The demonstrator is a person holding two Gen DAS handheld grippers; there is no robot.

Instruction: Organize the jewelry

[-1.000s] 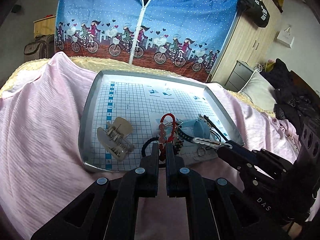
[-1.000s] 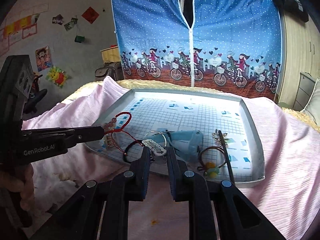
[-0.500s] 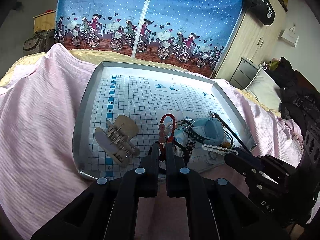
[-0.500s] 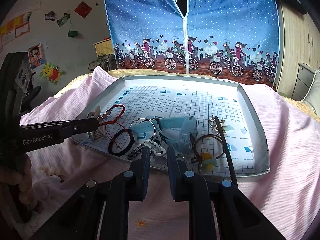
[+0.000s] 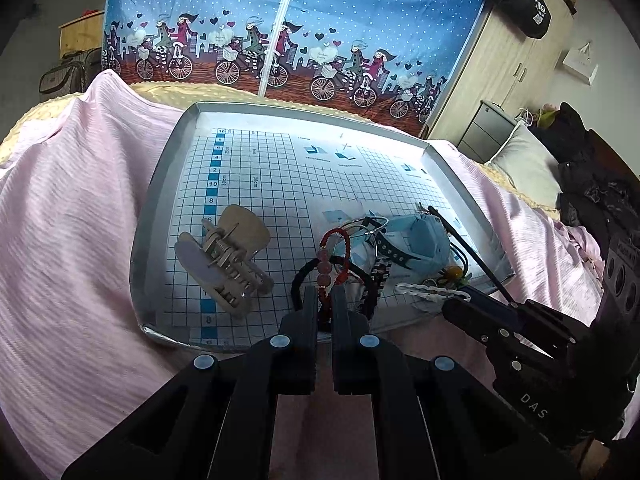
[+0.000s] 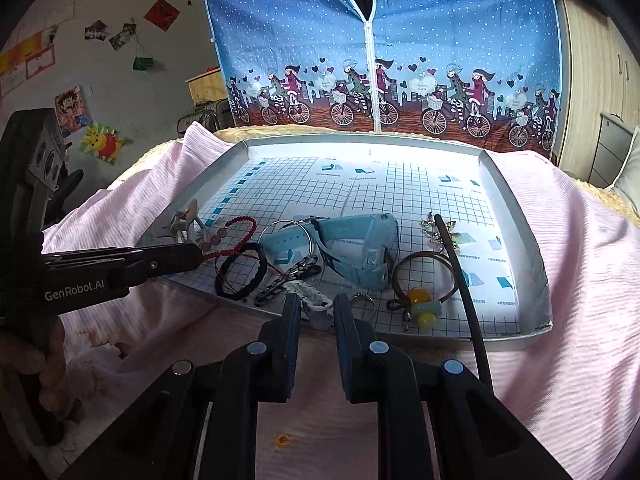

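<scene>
Left wrist view shows our left gripper (image 5: 325, 295) clamped on the red beaded cord bracelet (image 5: 333, 248); our right gripper (image 6: 316, 307) pinches the white braided bracelet (image 6: 310, 294). Everything else lies heaped in the silver gridded tray (image 6: 516, 204), so we judge the sorting barely begun.

Home bedroom, bed (image 5: 72, 240), fabric wardrobe (image 6: 380, 40)

Both tools are matte black plastic. The left hand-held gripper (image 5: 325, 300) has two flat, slab-like fingers (image 5: 307, 308) carried on angled linkage arms, with round silver pivot screws at each joint. Seen from the right wrist view, its side bears white "GenRobot.AI" lettering, and a grey plate with round holes sits on its rear block. The right hand-held gripper (image 6: 316, 308) has the same build: broad black fingers (image 6: 290, 312), triangular cut-outs in the arms, silver screw heads. In the left wrist view its body shows the white letters "DAS".
</scene>
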